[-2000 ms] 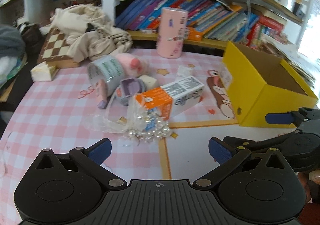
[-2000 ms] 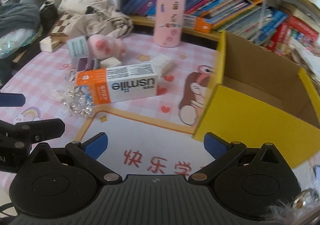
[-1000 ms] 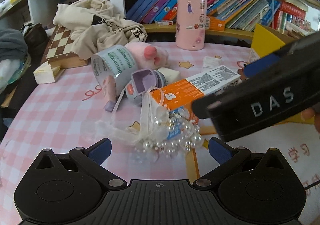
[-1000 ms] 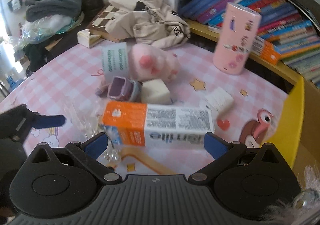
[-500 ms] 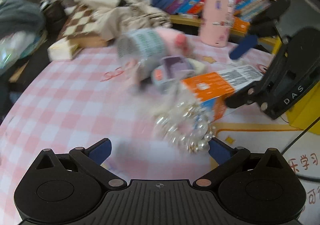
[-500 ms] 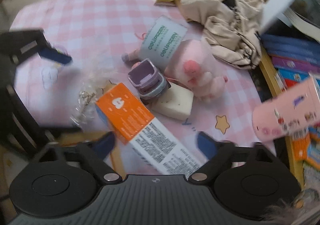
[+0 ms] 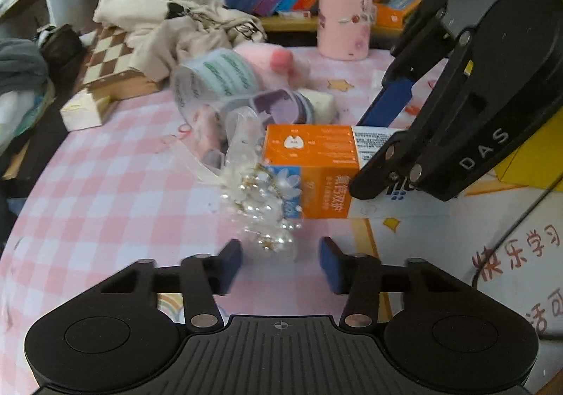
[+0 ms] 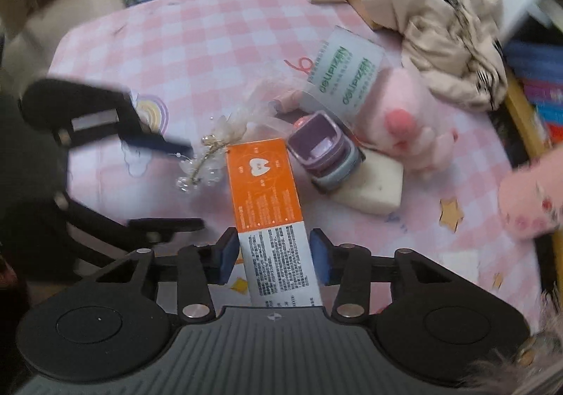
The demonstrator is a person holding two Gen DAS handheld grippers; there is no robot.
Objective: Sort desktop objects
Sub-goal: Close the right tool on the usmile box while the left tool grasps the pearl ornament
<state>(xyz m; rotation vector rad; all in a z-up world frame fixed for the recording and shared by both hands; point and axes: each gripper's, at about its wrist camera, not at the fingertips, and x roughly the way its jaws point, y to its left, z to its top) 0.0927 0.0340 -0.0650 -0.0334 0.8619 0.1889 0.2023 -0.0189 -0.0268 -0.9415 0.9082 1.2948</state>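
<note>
An orange and white toothpaste box (image 8: 264, 184) lies on the pink checked tablecloth (image 8: 183, 43). My right gripper (image 8: 274, 254) points down over its white end, jaws closing, and both pads touch the box's long sides. In the left wrist view the right gripper (image 7: 381, 145) straddles the toothpaste box (image 7: 309, 155). A pearl bundle in a clear bag (image 7: 267, 208) lies against the box's orange end. My left gripper (image 7: 281, 261) has its jaws closing around the bundle's near tip, with a gap on each side. The left gripper (image 8: 176, 184) also shows at the left in the right wrist view, beside the pearl bundle (image 8: 200, 166).
Behind the box lie a purple container (image 8: 320, 145), a white block (image 8: 373, 187), a pink plush toy (image 8: 404, 120) and a green-lettered roll (image 8: 345, 71). A pink cylinder (image 7: 345, 4), beige cloth (image 7: 169, 18) and chessboard (image 7: 105, 57) stand farther back. A yellow box (image 7: 527, 155) is on the right.
Both grippers' jaws have narrowed from wide open. The right gripper rolled and came down over the toothpaste box's white end. The pearl bundle now sits between the left fingers.
</note>
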